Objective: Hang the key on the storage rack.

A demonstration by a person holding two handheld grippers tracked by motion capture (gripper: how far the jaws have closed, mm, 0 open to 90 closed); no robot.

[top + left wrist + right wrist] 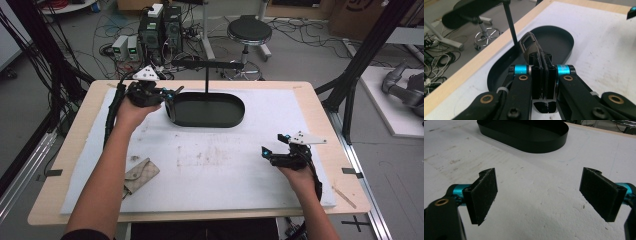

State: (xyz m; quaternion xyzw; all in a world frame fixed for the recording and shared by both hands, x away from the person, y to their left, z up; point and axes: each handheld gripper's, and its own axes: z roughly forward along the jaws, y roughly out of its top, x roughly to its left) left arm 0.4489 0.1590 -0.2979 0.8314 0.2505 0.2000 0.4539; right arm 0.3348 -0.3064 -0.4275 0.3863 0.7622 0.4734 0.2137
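In the high view, the left gripper (169,94) is hovering at the left end of the black oval metal tray (235,119), which is sitting toward the far side of the white foam board (210,165), its long axis running left to right across the table; a thin black post with a crossbar (207,75) is rising just behind the tray. The right gripper (274,145) is resting low over the near right part of the board, well apart from the tray, and a beige fabric pouch (141,173) is lying near the board's near left corner, beside the person's left forearm. In the left gripper view, the jaws are pressing together on a small dark metal clip with an open loop (530,46), pinching it by its lower end so that its long axis is standing up out of the pads, the loop end pointing up and away over the tray's interior. Judging from this, the clip is picked up and brought over the tray, and what appears to remain is lowering and releasing it inside, or perhaps hanging it on the post; which one I cannot tell. In the right gripper view, the two black pads (484,195) are standing wide apart with nothing between them, bare board beneath, and the tray is lying farther off at the top, empty as far as its floor shows.
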